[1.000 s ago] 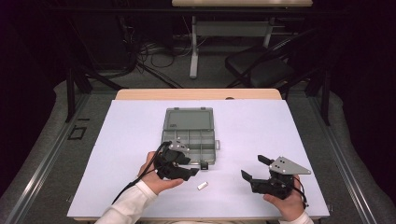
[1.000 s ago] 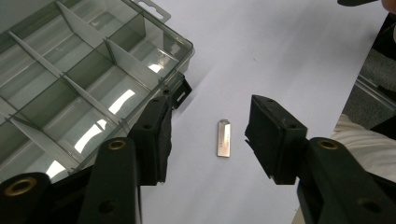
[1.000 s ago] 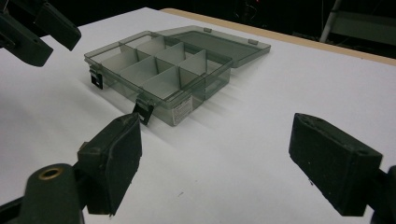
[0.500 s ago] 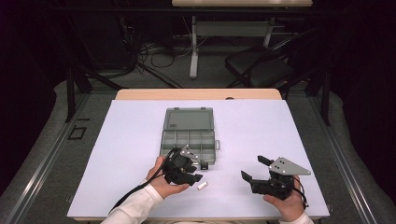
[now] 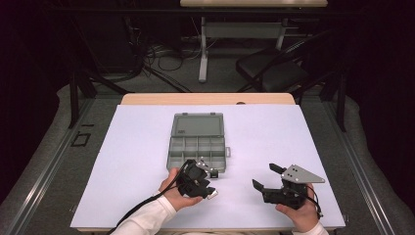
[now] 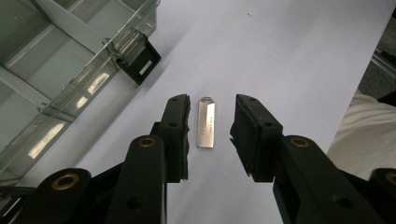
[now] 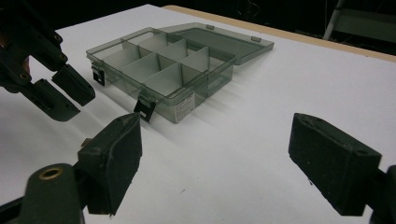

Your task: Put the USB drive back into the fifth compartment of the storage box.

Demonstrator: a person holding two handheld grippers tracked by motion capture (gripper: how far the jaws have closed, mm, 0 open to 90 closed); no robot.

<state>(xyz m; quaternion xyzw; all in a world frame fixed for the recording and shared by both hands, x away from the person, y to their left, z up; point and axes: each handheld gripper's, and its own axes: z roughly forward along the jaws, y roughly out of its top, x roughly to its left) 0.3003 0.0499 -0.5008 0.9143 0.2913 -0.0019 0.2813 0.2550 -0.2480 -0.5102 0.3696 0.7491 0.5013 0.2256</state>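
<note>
A small silver USB stick point(image 6: 206, 122) lies flat on the white tabletop point(image 5: 147, 161), just in front of an open grey compartment box point(image 5: 198, 147). My left gripper point(image 6: 212, 100) is open, with one jaw on each side of the stick and a gap to both pads. In the high view the left gripper point(image 5: 209, 191) hovers over the stick point(image 5: 212, 195) near the box's front right corner. My right gripper point(image 5: 265, 176) is open and empty, held low over the table at the right. In the right gripper view its jaws point(image 7: 217, 135) face the box point(image 7: 163, 65).
The box's lid point(image 5: 198, 126) lies folded back flat, and its compartments look empty. A black latch point(image 6: 141, 66) sticks out from the box's front wall close to the stick. The table's near edge runs just behind both hands. Chairs and cables lie beyond the far edge.
My left gripper has moved right and toward the near edge, from the box's front to over the stick. The stick and the right gripper have stayed put.
</note>
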